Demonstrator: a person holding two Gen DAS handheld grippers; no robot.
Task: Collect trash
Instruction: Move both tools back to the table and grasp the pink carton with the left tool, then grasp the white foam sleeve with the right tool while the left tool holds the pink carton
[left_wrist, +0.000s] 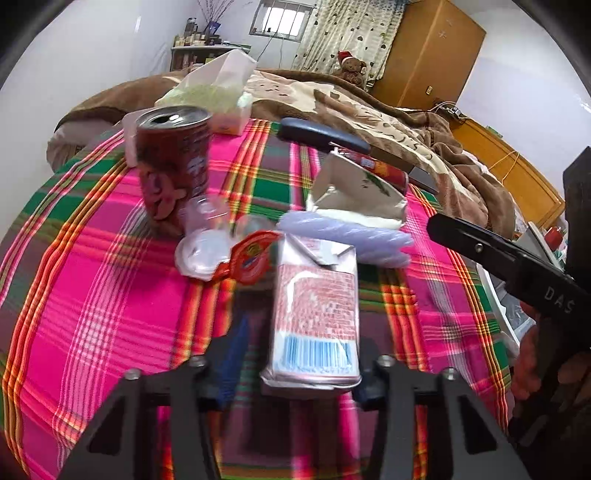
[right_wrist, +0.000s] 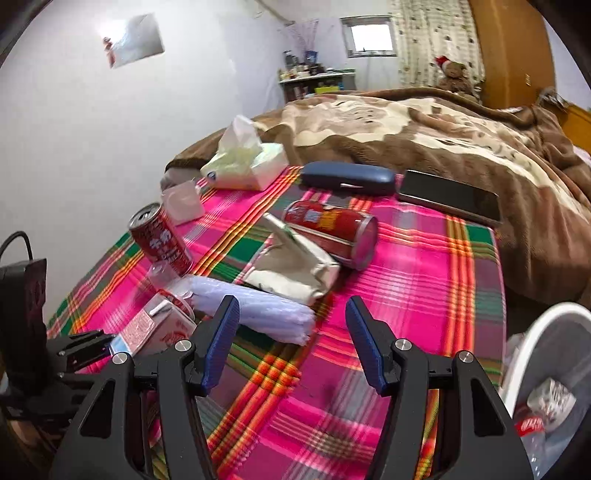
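Note:
A small pink-and-white drink carton (left_wrist: 314, 314) stands between the blue pads of my left gripper (left_wrist: 303, 373), which is shut on its lower end; the left pad is blurred. The right wrist view shows the carton (right_wrist: 155, 328) at the left. Just behind it lie a red foil lid (left_wrist: 251, 258), a clear plastic cup (left_wrist: 199, 251), a lavender plastic pack (right_wrist: 258, 314) and a crumpled cream carton (right_wrist: 295, 269). A red can (right_wrist: 159, 236) stands upright; a red tube (right_wrist: 332, 229) lies on its side. My right gripper (right_wrist: 291, 339) hangs open over the plaid cloth (right_wrist: 406, 295), holding nothing.
A white bin (right_wrist: 546, 332) with trash inside stands at the right, below the table edge. At the back of the cloth are a tissue box (right_wrist: 243, 166), a blue glasses case (right_wrist: 347, 177) and a flat black device (right_wrist: 447, 199). A bed with a brown blanket (right_wrist: 443, 129) lies beyond.

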